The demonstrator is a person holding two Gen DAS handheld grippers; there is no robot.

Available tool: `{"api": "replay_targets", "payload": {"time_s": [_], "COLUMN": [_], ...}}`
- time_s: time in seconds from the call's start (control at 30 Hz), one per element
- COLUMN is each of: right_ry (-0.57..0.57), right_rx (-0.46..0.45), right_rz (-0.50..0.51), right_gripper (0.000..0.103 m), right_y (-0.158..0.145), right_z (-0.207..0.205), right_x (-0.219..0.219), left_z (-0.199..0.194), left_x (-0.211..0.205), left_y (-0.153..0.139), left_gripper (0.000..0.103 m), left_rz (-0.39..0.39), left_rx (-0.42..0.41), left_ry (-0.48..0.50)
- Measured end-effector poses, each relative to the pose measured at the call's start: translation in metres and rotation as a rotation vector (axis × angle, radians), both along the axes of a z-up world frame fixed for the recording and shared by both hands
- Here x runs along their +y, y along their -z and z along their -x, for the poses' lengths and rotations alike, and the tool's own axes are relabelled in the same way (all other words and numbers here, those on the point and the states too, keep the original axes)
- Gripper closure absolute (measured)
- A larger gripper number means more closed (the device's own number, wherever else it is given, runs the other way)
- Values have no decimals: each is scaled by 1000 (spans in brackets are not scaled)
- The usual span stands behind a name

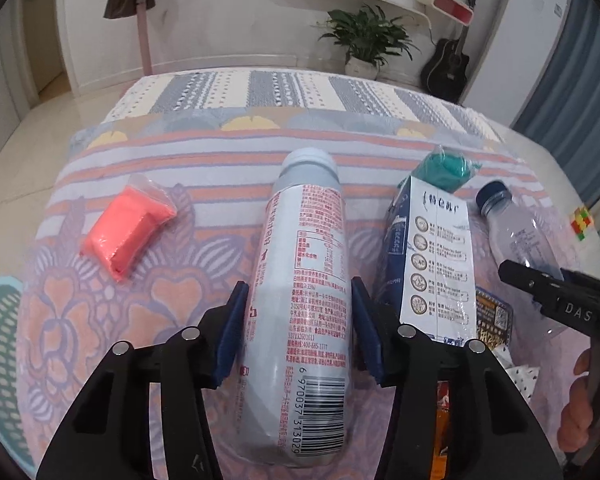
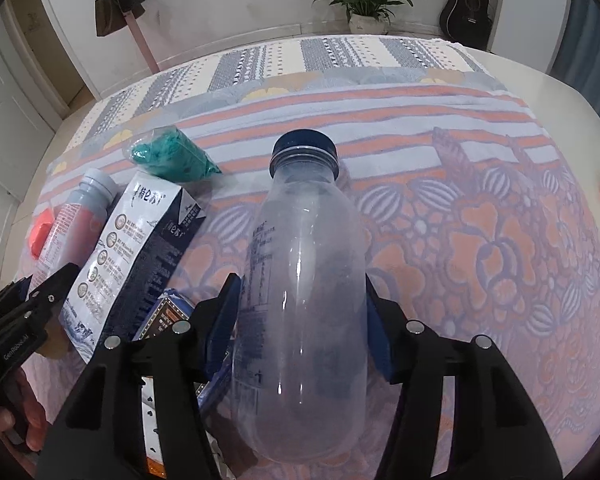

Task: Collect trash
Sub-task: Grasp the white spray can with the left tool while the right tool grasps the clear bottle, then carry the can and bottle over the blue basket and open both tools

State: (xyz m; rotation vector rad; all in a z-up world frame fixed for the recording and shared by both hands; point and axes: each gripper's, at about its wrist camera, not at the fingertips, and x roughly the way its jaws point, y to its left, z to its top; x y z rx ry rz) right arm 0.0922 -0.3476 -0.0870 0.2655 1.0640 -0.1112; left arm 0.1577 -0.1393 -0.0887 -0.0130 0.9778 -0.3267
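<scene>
Looks like the pickup step is being done on both sides at once. The white labelled bottle (image 1: 300,300), lying on its side on the patterned cloth (image 1: 148,300) covering the counter, is bracketed by the left tongs (image 1: 298,312); the blue pads (image 1: 232,332) are spread to bottle width and seem to be touching or just about touching its sides, though a firm pinch can't really be confirmed. Same story on the right: the clear empty bottle (image 2: 300,320) with the dark cap is sat between the right tongs (image 2: 300,316), pads hard against its sides, so it's probably being pinched.

Still left on the cloth: the milk carton (image 1: 428,256) between the two bottles, a green bagged lump (image 1: 446,168) behind it, a pink bagged lump (image 1: 128,232) off to the left, and some snack wrappers (image 1: 492,316) near the carton's base.

A teal basket (image 1: 0,344) is peeking in at the far left edge, likely the bin. Next up, both squeezes would need firming, then a lift and a carry over to that basket. The clear bottle is thin, so it could crumple or pop out if overdone.
</scene>
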Motion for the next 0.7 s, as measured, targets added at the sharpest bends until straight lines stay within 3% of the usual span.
{"api": "replay_targets", "payload": {"time_s": [0.17, 0.27, 0.5, 0.7], "right_ry": [17, 8, -39, -146], "right_rx": [-69, -136, -254, -330], "right_rz": [-37, -34, -41, -52], "right_gripper": [51, 59, 59, 59], "right_y": [-15, -38, -86, -118], "right_z": [10, 18, 29, 27], "right_x": [-6, -2, 25, 79], "left_z": [7, 13, 31, 51], "left_x": [21, 36, 70, 112], "left_y": [-21, -34, -67, -91], "left_gripper": [56, 56, 56, 56], "left_rz": [111, 178, 277, 279], "left_rx": [-52, -86, -177, -269], "left_ry": [-42, -65, -93, -149]}}
